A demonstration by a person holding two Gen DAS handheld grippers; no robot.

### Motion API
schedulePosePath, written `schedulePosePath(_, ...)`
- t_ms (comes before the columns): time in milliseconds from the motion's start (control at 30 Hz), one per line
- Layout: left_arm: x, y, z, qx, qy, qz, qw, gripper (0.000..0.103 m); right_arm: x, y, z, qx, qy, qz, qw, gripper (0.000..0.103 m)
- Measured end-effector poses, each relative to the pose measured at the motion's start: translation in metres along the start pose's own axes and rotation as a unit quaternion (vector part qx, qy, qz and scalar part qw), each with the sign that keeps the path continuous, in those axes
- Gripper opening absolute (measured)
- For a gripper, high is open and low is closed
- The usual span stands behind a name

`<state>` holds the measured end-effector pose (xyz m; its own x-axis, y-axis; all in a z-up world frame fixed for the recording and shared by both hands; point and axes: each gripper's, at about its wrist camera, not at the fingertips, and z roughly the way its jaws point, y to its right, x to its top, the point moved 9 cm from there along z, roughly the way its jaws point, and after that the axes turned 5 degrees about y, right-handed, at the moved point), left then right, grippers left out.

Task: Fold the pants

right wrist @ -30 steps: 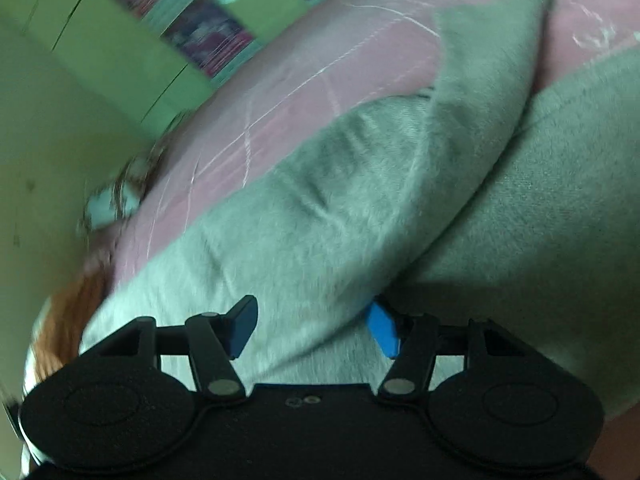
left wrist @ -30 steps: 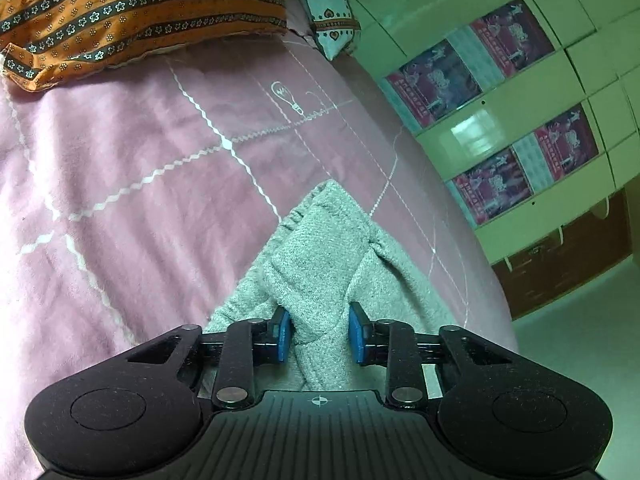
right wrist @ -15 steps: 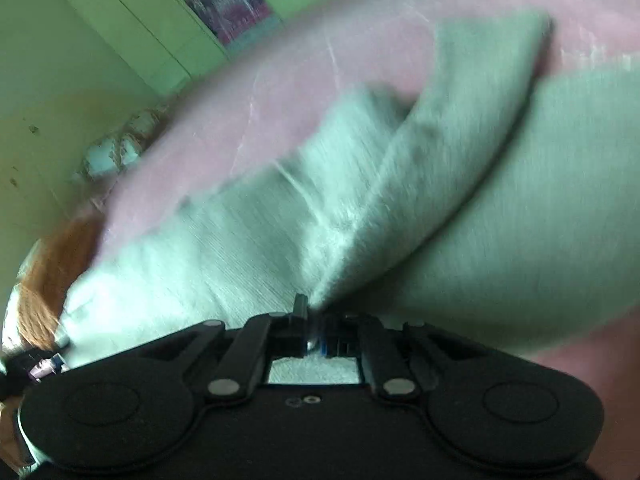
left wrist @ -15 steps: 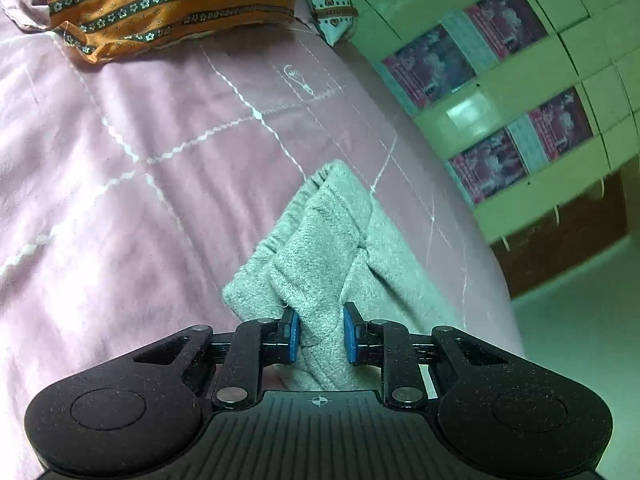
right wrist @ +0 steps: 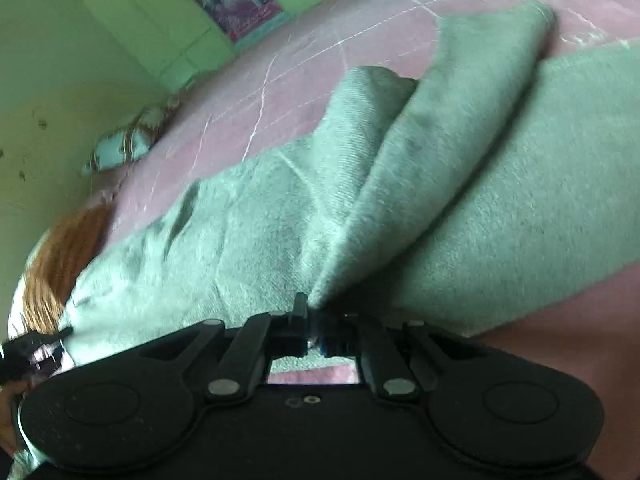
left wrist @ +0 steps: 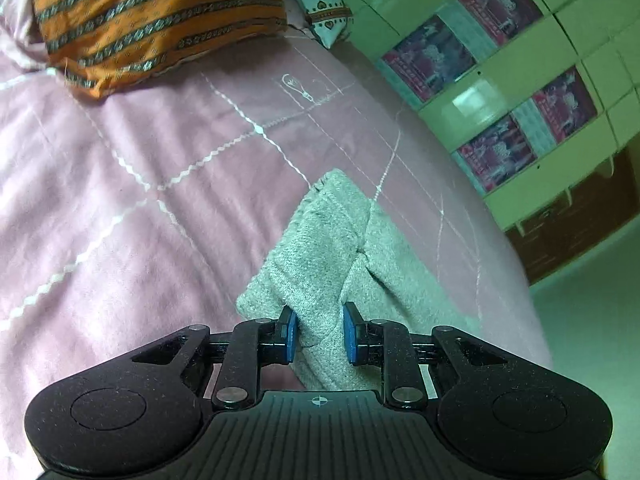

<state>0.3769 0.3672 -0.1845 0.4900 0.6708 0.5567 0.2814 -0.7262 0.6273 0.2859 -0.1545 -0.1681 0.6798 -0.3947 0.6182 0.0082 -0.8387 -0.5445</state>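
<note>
In our left wrist view the grey pants [left wrist: 340,256] lie on the pink bed [left wrist: 152,168], their long axis running away from us and slightly left, with the gathered end pointing toward the orange striped pillow [left wrist: 152,20] at the far end. The left gripper [left wrist: 318,334] has its jaws around a raised fold of the cloth; the blue pads [left wrist: 289,334] sit slightly wider than half a second ago, and we cannot tell whether they press the fabric or merely flank it. Further right, green cabinet doors [left wrist: 520,60] carry dark posters. In our right wrist view the pants [right wrist: 420,184] stretch diagonally from lower left to upper right, one layer lifted into a ridge that rises from the right gripper [right wrist: 314,330], whose jaws are together, clamped on the fabric as they were half a second ago. This view is blurred, the pads are mostly hidden by cloth, and the frame cuts the garment off at right.
</note>
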Motion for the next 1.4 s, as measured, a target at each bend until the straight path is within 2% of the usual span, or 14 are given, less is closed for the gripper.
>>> schedulePosePath(33,0.000,0.005,-0.004,0.012,0.002,0.015,0.9998,0.031,-0.001,0.000,-0.003,0.000,0.001,0.001,1.000,0.003)
schedulePosePath(167,-0.006,0.032,-0.039,0.089,0.054,0.100,0.9895,0.055,0.014,0.001,-0.037,-0.017,0.029,-0.023,0.999,0.019)
schedulePosePath(300,-0.029,0.075,-0.049,0.077,0.054,0.129,0.9872,0.057,0.048,0.007,-0.059,-0.040,0.072,-0.066,0.994,0.019)
schedulePosePath(467,-0.078,0.138,-0.017,0.082,0.019,0.186,0.9790,0.069,0.091,0.009,-0.033,-0.091,0.085,-0.097,0.987,0.020)
schedulePosePath(667,-0.131,0.157,0.015,0.169,-0.019,0.296,0.9399,0.089,0.105,0.023,0.020,-0.185,0.036,-0.151,0.970,0.027)
schedulePosePath(700,-0.137,0.158,0.018,0.171,-0.017,0.318,0.9326,0.092,0.102,0.027,0.026,-0.190,0.022,-0.156,0.969,0.021)
schedulePosePath(733,-0.143,0.160,0.015,0.173,-0.013,0.332,0.9274,0.094,0.101,0.032,0.025,-0.190,0.018,-0.155,0.969,0.000)
schedulePosePath(767,-0.145,0.161,0.014,0.174,-0.009,0.336,0.9257,0.094,0.100,0.040,0.018,-0.194,0.023,-0.143,0.970,0.000)
schedulePosePath(867,-0.144,0.160,0.006,0.158,-0.011,0.331,0.9302,0.094,0.093,0.061,-0.029,-0.175,0.063,-0.089,0.979,0.000)
schedulePosePath(1067,-0.142,0.159,0.000,0.150,-0.009,0.332,0.9313,0.094,0.053,0.097,-0.073,-0.164,0.053,-0.039,0.984,0.001)
schedulePosePath(1133,-0.146,0.159,0.002,0.150,-0.006,0.330,0.9319,0.095,0.073,0.089,-0.081,-0.166,0.091,-0.061,0.980,0.019)
schedulePosePath(1267,-0.147,0.156,0.008,0.148,-0.003,0.329,0.9324,0.095,0.119,0.062,-0.049,-0.171,0.107,-0.143,0.969,0.028)
schedulePosePath(1333,-0.143,0.155,0.013,0.147,-0.006,0.328,0.9331,0.095,0.126,0.058,-0.017,-0.190,0.069,-0.193,0.960,0.045)
schedulePosePath(1400,-0.143,0.155,0.012,0.145,-0.009,0.327,0.9337,0.095,0.128,0.061,0.011,-0.220,0.024,-0.250,0.943,0.040)
